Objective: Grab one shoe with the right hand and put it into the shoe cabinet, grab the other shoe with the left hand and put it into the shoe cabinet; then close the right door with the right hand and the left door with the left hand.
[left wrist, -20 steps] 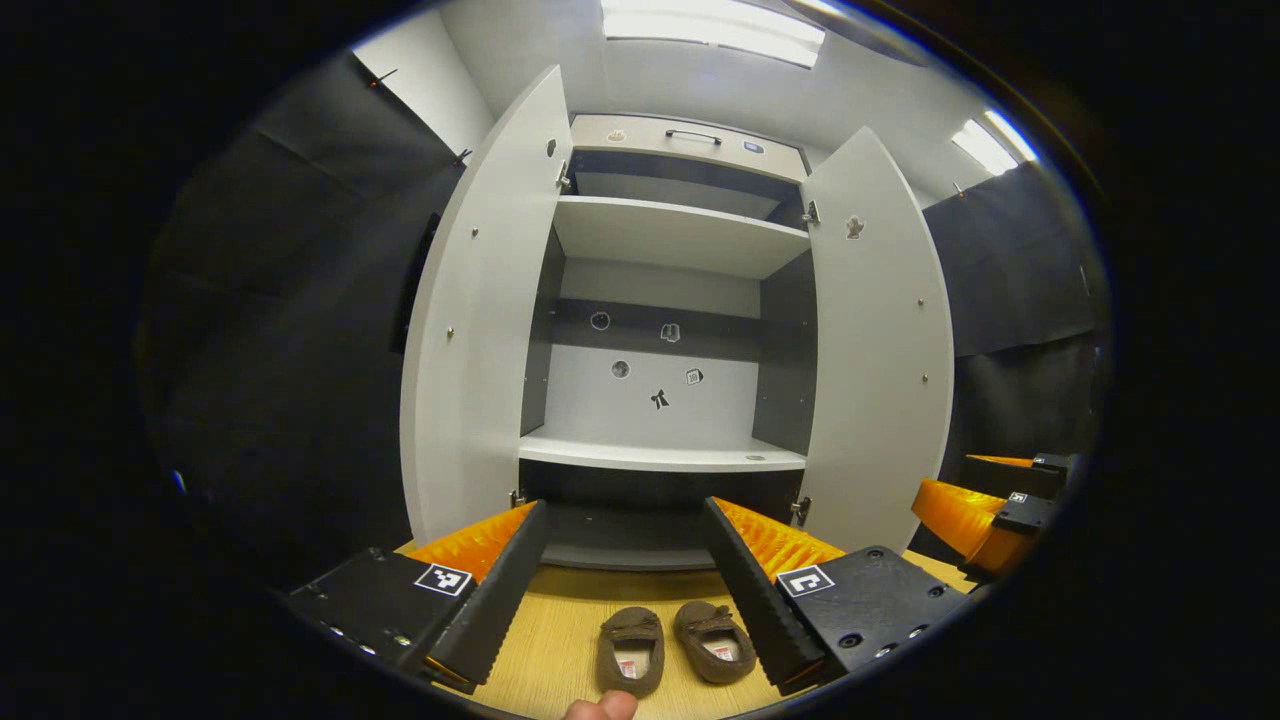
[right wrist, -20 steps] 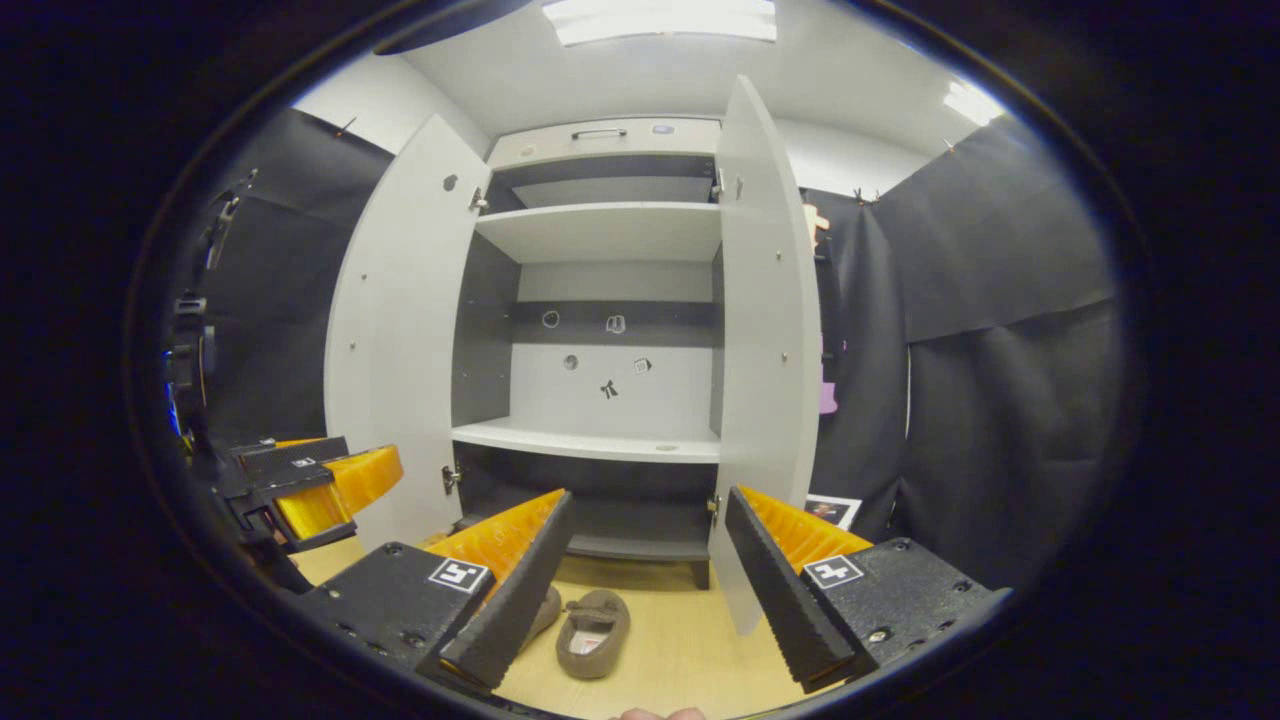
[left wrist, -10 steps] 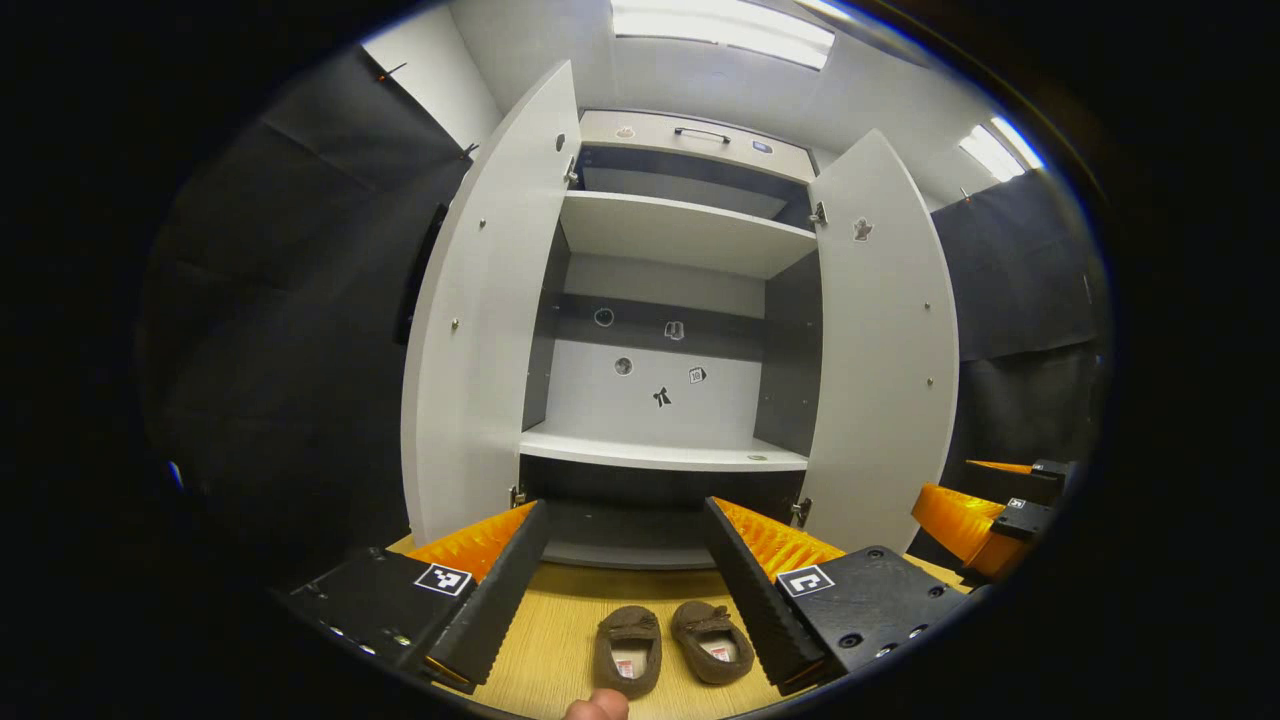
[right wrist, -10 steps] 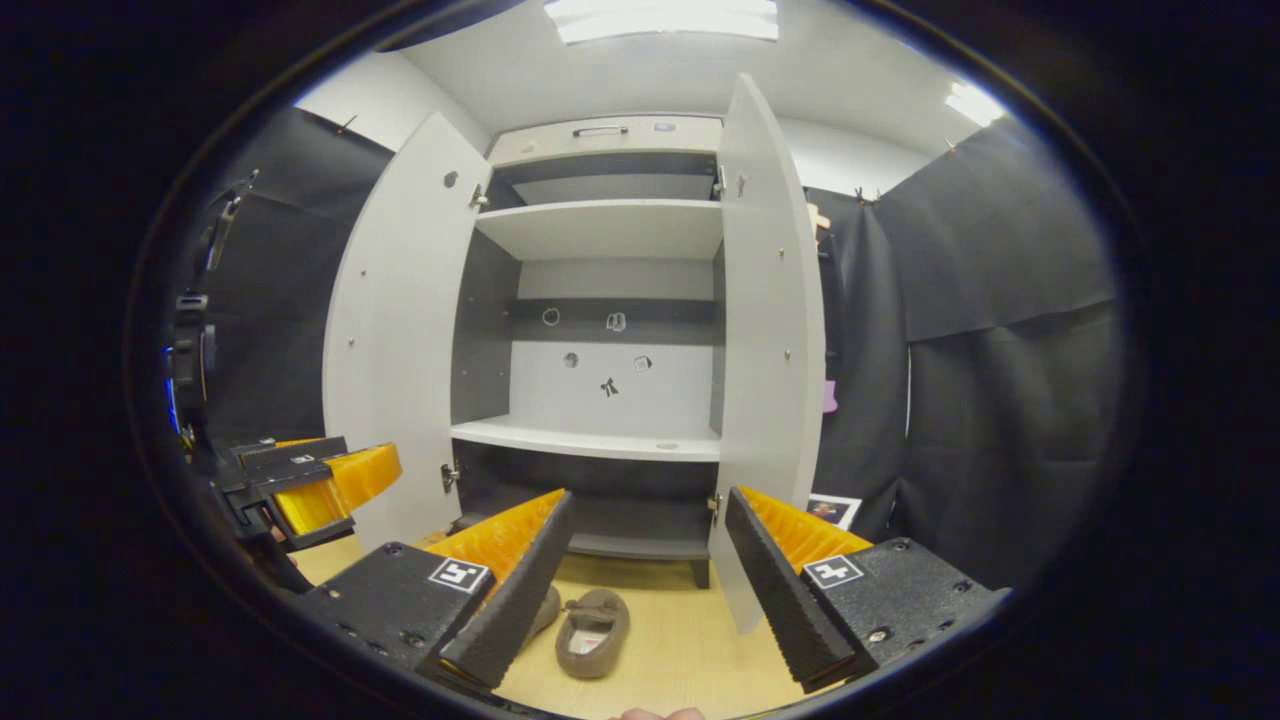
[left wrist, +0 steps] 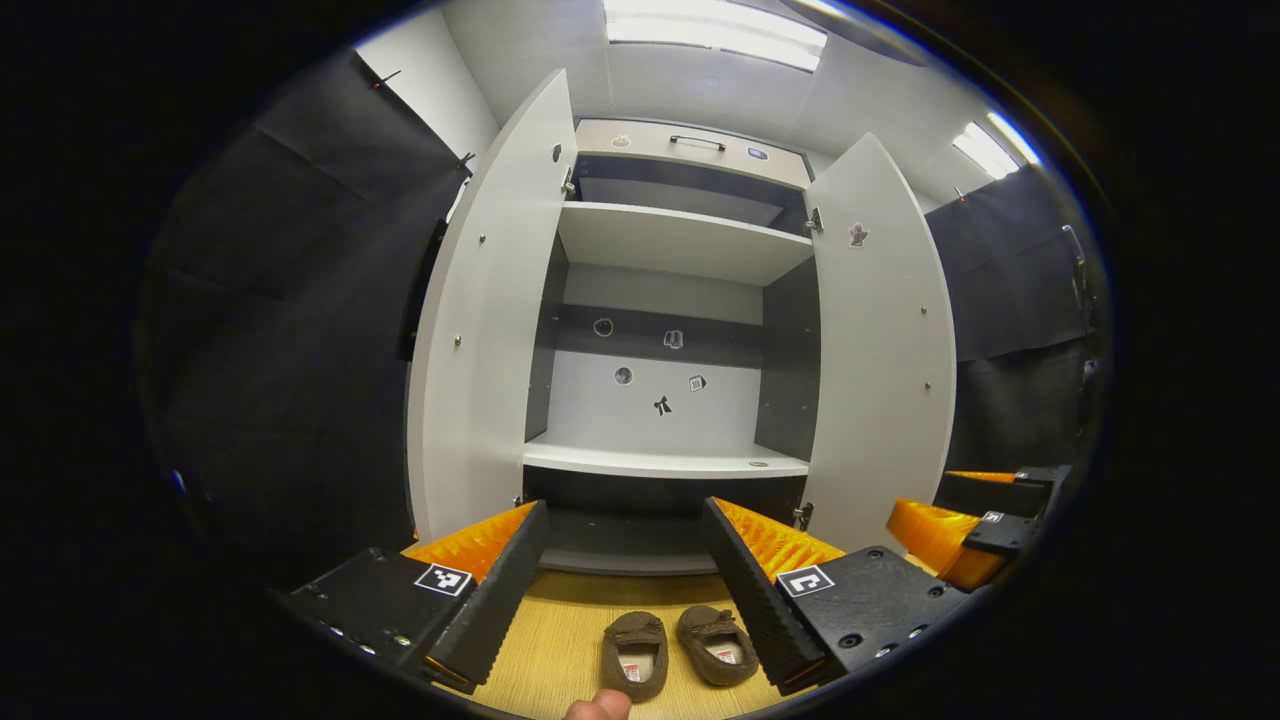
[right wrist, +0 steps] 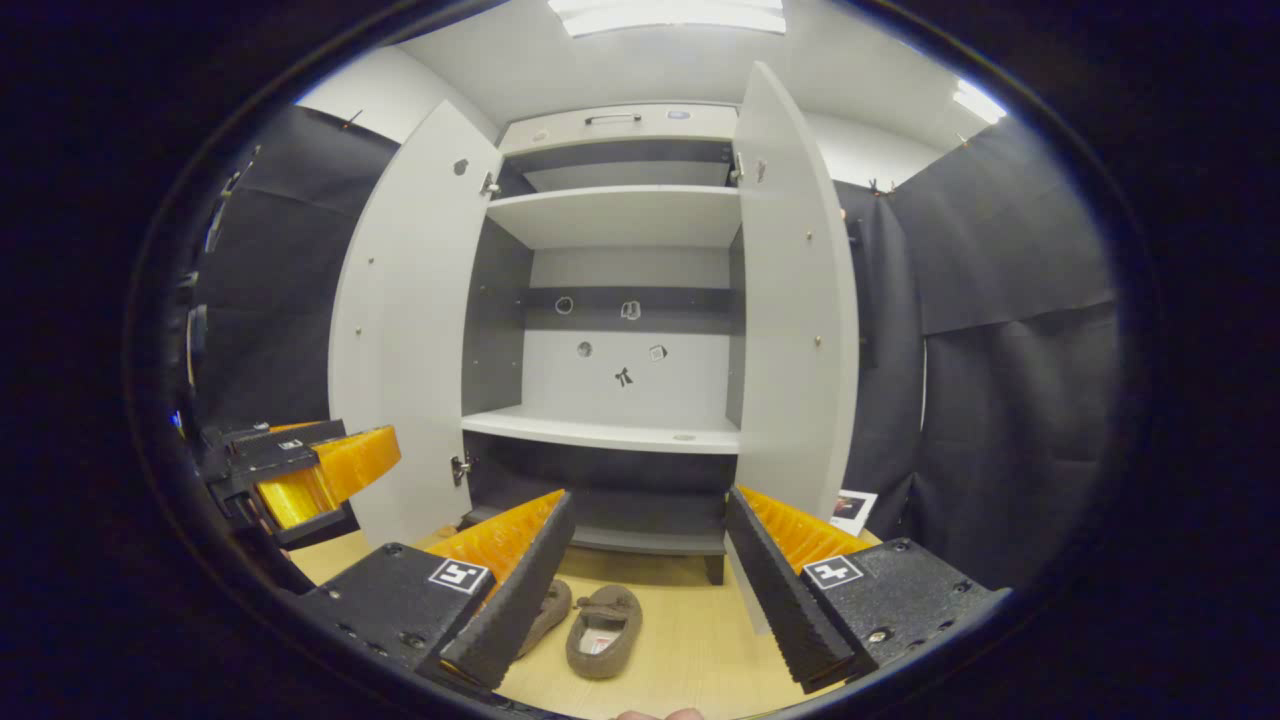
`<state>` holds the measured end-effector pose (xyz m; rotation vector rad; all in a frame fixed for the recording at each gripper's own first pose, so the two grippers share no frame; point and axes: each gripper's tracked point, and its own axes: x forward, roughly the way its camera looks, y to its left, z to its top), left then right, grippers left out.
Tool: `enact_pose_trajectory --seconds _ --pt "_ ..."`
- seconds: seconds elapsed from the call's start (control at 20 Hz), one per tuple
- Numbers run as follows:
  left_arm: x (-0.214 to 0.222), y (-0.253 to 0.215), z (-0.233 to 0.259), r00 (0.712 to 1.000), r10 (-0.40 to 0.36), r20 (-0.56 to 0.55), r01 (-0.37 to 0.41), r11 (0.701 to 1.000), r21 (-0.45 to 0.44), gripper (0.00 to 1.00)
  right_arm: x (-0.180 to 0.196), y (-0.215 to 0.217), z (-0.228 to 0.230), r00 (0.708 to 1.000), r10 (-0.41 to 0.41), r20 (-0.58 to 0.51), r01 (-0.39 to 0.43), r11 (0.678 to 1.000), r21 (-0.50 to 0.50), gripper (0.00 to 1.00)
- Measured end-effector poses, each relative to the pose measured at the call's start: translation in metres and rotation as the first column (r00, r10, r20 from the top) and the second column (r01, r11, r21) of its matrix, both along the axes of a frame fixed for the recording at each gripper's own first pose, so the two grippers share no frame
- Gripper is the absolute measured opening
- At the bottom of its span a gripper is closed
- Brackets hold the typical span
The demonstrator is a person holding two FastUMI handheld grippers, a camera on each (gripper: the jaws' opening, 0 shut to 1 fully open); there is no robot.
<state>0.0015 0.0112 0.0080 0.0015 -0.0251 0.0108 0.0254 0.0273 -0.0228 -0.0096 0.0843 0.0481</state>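
Two small brown slippers lie side by side on the wooden floor in front of the cabinet: the left shoe (left wrist: 635, 655) and the right shoe (left wrist: 716, 645). In the right gripper view the right shoe (right wrist: 603, 630) lies in full sight and the left shoe (right wrist: 547, 612) is half hidden behind a finger. My left gripper (left wrist: 625, 520) hangs open above and short of the shoes. My right gripper (right wrist: 650, 505) is open too, above the floor, and shows at the side of the left gripper view (left wrist: 960, 520). The white cabinet (left wrist: 665, 455) stands with its left door (left wrist: 480, 320) and right door (left wrist: 885, 340) wide open.
Inside the cabinet are a middle shelf (right wrist: 600, 432), an upper shelf (right wrist: 615, 212) and a dark bottom compartment (right wrist: 610, 500). Black cloth walls close in both sides. A small card (right wrist: 852, 508) lies on the floor by the right door. A fingertip (left wrist: 597, 708) shows at the bottom edge.
The right gripper has shifted slightly left and forward, so the cabinet sits more central in its view. The left gripper has barely moved. The shoes lie as before.
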Motion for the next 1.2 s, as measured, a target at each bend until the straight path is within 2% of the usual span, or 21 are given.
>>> enact_pose_trajectory --seconds 0.1,0.2,0.3,0.35,0.4,0.65,0.8,0.95,1.0,1.2 --pt "0.0 0.002 0.0 1.0 0.004 -0.002 -0.004 1.0 0.003 0.95 0.009 0.011 -0.013 0.999 0.032 -0.035 -0.032 0.999 0.007 0.96" --pt "-0.002 0.004 -0.001 1.0 0.008 -0.003 -0.008 1.0 0.003 0.95 0.02 0.024 -0.03 0.994 0.075 -0.074 -0.074 0.997 0.011 0.99" --pt "-0.003 0.007 0.0 1.0 0.013 -0.001 -0.013 1.0 0.001 0.95 0.029 0.031 -0.059 0.987 0.091 -0.131 -0.093 0.996 -0.007 0.99" --pt "-0.003 0.008 0.001 1.0 0.016 0.0 -0.016 1.0 0.001 0.95 0.033 0.034 -0.077 0.981 0.1 -0.166 -0.104 0.994 -0.017 0.96" --pt "-0.004 0.009 0.001 1.0 0.018 0.002 -0.018 1.0 0.001 0.95 0.038 0.037 -0.097 0.971 0.109 -0.212 -0.117 0.993 -0.024 0.99" --pt "-0.008 0.015 0.001 0.999 0.037 0.009 -0.038 0.999 0.018 0.95 0.056 0.049 -0.194 0.889 0.133 -0.438 -0.168 0.985 -0.042 0.89" --pt "-0.009 0.018 -0.001 0.999 0.047 0.004 -0.047 0.999 0.021 0.95 0.065 0.055 -0.24 0.818 0.156 -0.554 -0.201 0.979 -0.021 0.8" --pt "-0.01 0.022 -0.004 0.998 0.056 -0.004 -0.056 0.998 0.028 0.95 0.076 0.056 -0.258 0.785 0.152 -0.6 -0.206 0.978 -0.021 0.74" --pt "-0.01 0.023 -0.005 0.998 0.059 -0.006 -0.059 0.998 0.027 0.95 0.076 0.056 -0.261 0.774 0.152 -0.614 -0.207 0.978 -0.019 0.66" --pt "-0.01 0.023 -0.001 0.998 0.056 0.002 -0.056 0.998 0.021 0.95 0.088 0.063 -0.288 0.733 0.138 -0.666 -0.198 0.98 -0.014 0.5"
